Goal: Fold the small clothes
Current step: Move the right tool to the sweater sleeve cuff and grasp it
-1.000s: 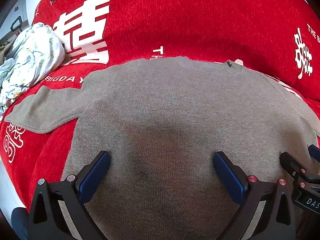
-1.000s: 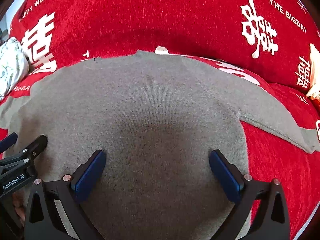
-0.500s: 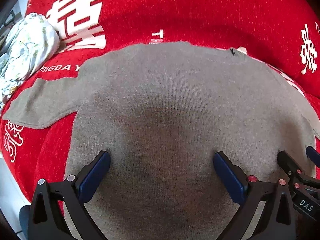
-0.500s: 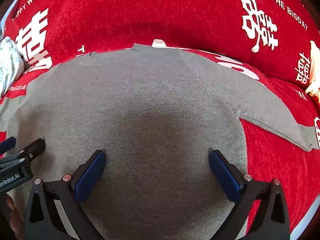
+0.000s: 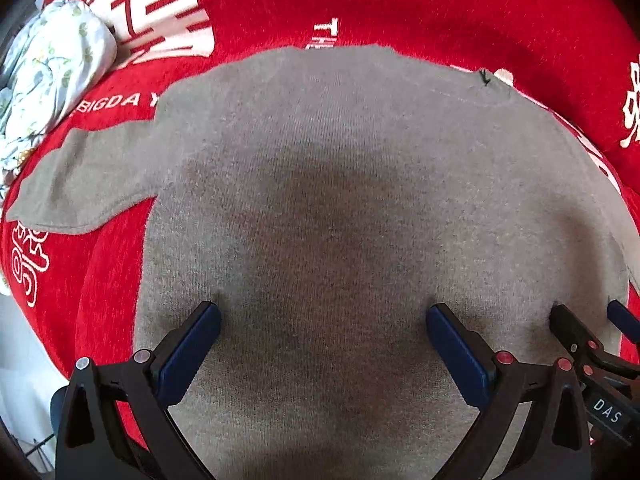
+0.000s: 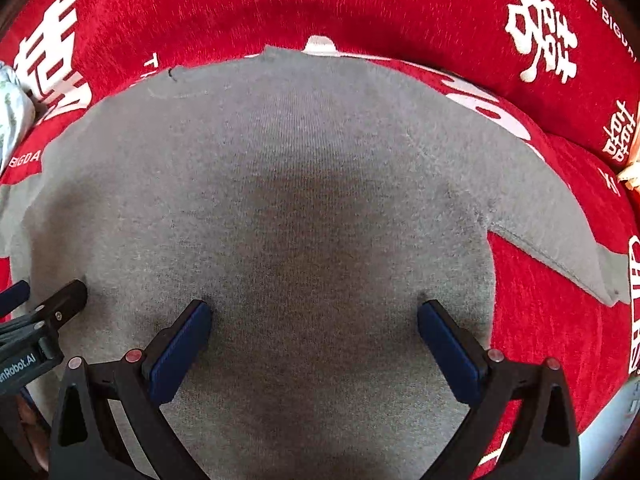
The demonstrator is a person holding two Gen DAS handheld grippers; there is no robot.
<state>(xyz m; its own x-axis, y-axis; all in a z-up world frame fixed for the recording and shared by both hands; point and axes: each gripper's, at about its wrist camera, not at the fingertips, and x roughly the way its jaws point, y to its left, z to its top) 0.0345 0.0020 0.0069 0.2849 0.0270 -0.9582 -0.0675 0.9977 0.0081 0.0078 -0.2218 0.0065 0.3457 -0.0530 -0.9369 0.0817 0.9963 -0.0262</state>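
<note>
A small grey-brown knit sweater (image 5: 340, 200) lies flat on a red cloth, collar at the far side, and it also shows in the right wrist view (image 6: 300, 200). Its left sleeve (image 5: 92, 184) and right sleeve (image 6: 560, 232) spread outward. My left gripper (image 5: 322, 312) is open, its fingertips pressing on the sweater's lower left body. My right gripper (image 6: 314, 312) is open, its fingertips pressing on the lower right body. Each gripper shows at the edge of the other's view, the right one (image 5: 592, 320) and the left one (image 6: 48, 296).
The red cloth (image 5: 440, 12) with white characters and lettering covers the surface. A bundle of pale floral fabric (image 5: 48, 64) lies at the far left. A light object (image 6: 632, 160) sits at the right edge of the right wrist view.
Both grippers have moved closer to the sweater and down onto it; the sweater fills more of both views. Both stay open.
</note>
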